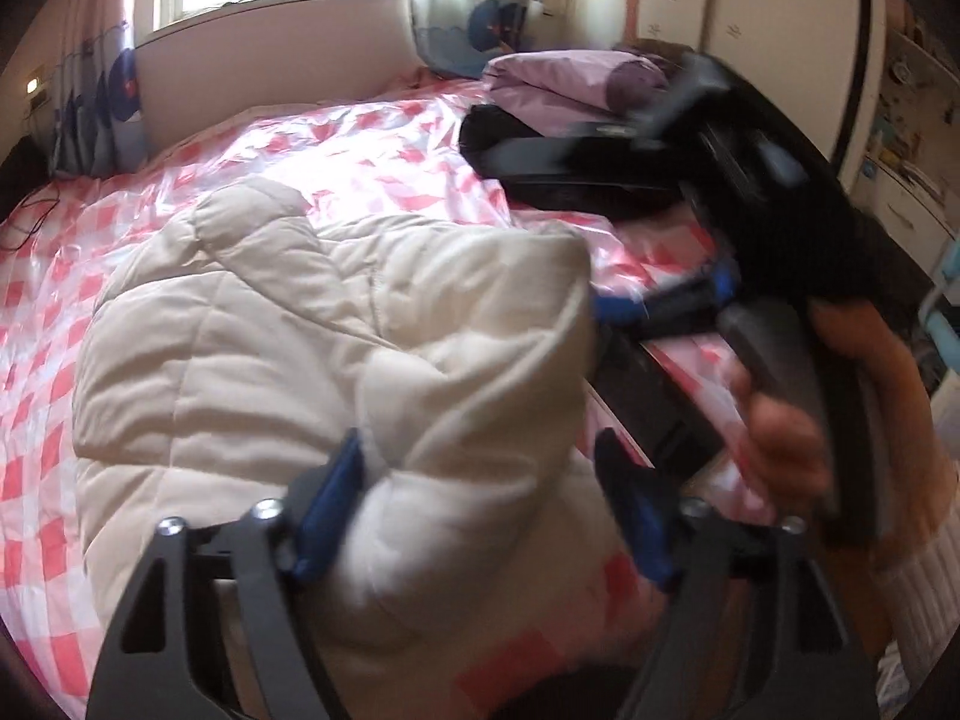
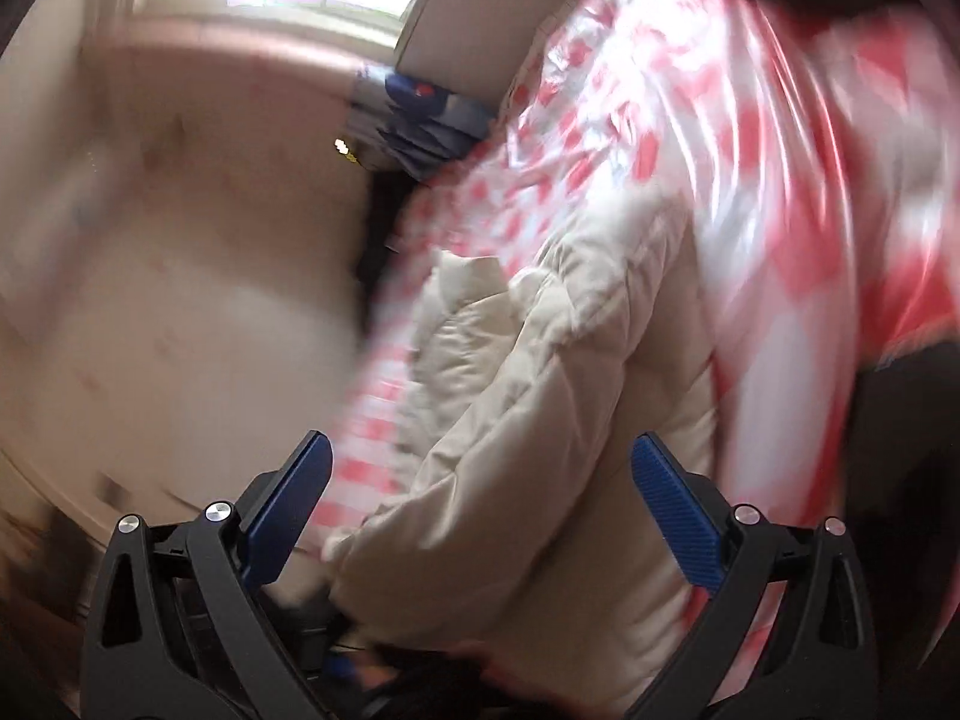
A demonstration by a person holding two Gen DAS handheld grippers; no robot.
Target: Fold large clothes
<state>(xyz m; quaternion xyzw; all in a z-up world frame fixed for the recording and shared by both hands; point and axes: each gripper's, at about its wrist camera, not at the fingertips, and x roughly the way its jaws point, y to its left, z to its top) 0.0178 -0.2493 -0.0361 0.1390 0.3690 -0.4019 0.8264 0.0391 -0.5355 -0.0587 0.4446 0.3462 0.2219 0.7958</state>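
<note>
A cream quilted padded jacket (image 1: 312, 348) lies bunched on a bed with a pink and white checked cover (image 1: 384, 144). My left gripper (image 1: 480, 516) is open, its blue pads on either side of a raised fold of the jacket. My right gripper (image 1: 624, 306) shows at the right of the left wrist view, held by a hand at the jacket's right edge. In the blurred right wrist view the right gripper (image 2: 480, 516) is open, with the jacket (image 2: 540, 420) between and beyond its fingers.
A folded lilac quilt (image 1: 558, 78) and a black garment (image 1: 540, 156) lie at the far right of the bed. A padded headboard (image 1: 276, 60) and window are behind. A wardrobe (image 1: 780, 30) and shelves stand at the right.
</note>
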